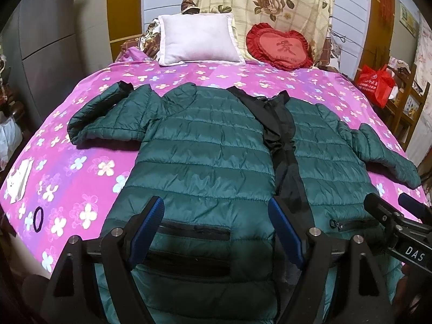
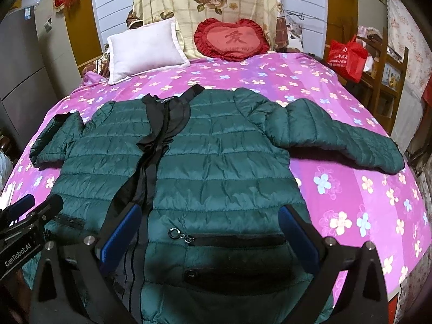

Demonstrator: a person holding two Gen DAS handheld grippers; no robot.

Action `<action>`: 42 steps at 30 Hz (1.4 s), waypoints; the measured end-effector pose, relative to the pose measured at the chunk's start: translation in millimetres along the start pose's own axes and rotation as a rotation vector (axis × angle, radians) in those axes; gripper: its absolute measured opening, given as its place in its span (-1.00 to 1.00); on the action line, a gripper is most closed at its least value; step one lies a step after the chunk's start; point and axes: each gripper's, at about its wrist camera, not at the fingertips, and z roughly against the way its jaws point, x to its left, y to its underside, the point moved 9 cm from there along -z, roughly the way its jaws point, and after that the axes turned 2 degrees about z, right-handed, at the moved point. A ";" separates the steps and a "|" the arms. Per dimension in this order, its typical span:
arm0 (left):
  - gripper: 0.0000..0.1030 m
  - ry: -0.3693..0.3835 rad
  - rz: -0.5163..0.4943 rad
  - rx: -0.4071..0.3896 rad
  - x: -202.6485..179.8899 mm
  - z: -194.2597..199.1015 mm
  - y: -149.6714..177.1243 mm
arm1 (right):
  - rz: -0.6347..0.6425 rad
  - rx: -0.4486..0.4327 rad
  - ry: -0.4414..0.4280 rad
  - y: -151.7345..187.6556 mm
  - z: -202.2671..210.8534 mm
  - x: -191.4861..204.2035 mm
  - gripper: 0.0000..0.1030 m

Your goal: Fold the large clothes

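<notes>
A dark green quilted jacket (image 1: pixel 205 145) lies flat and unzipped on the pink flowered bedspread (image 1: pixel 89 162), front up, black lining showing along the middle, both sleeves spread out. It also shows in the right wrist view (image 2: pixel 216 162). My left gripper (image 1: pixel 216 232) is open and empty, hovering over the jacket's left front panel near its pocket zip. My right gripper (image 2: pixel 210 232) is open and empty over the right front panel near the pocket zip ring (image 2: pixel 174 233). Each gripper shows at the edge of the other's view.
A white pillow (image 1: pixel 198 37) and a red heart cushion (image 1: pixel 280 46) lean at the head of the bed. A black hair tie (image 1: pixel 38 219) and a white object (image 1: pixel 19 181) lie on the left of the bedspread. A red bag (image 1: pixel 376 83) sits on a wooden shelf at the right.
</notes>
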 end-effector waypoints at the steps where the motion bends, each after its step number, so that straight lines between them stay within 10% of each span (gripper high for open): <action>1: 0.14 -0.001 0.002 -0.001 0.1 0.0 0.1 | -0.004 -0.025 -0.009 -2.6 0.7 0.8 0.99; 42: 0.14 -0.041 -0.018 0.002 12.3 -18.0 -13.1 | 0.023 0.000 0.000 -15.3 -22.0 8.6 0.99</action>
